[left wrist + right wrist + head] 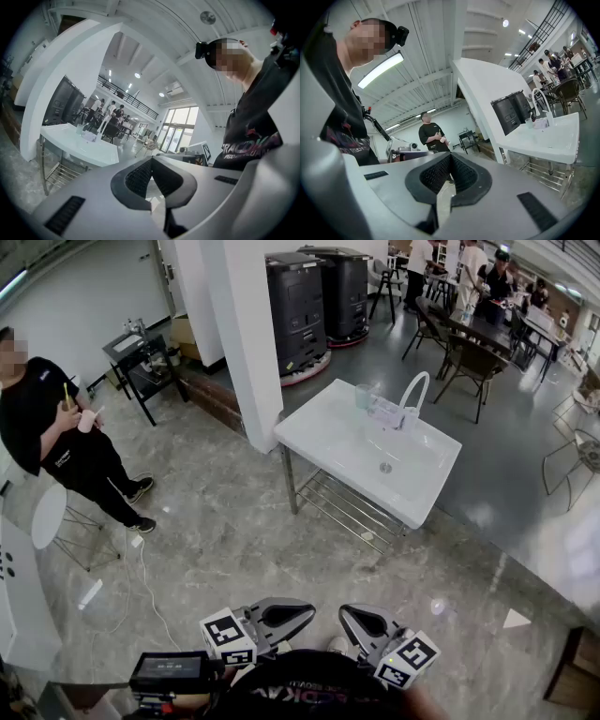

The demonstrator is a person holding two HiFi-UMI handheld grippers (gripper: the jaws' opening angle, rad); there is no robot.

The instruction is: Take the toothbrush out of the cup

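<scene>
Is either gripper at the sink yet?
No: the left gripper and right gripper sit by the person's body at the bottom of the head view, with floor between them and the sink.

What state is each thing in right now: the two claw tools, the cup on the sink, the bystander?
Grey left gripper: shut, nothing between its jaws.
Grey right gripper: shut, nothing between its jaws.
Clear cup: upright at the back of the white sink, beside the arched white tap; contents too small to tell.
Bystander in black: standing, holding a small cup.

Black shirt (pixel 309 688); grey left tool (pixel 307 612) and right tool (pixel 346 614).
</scene>
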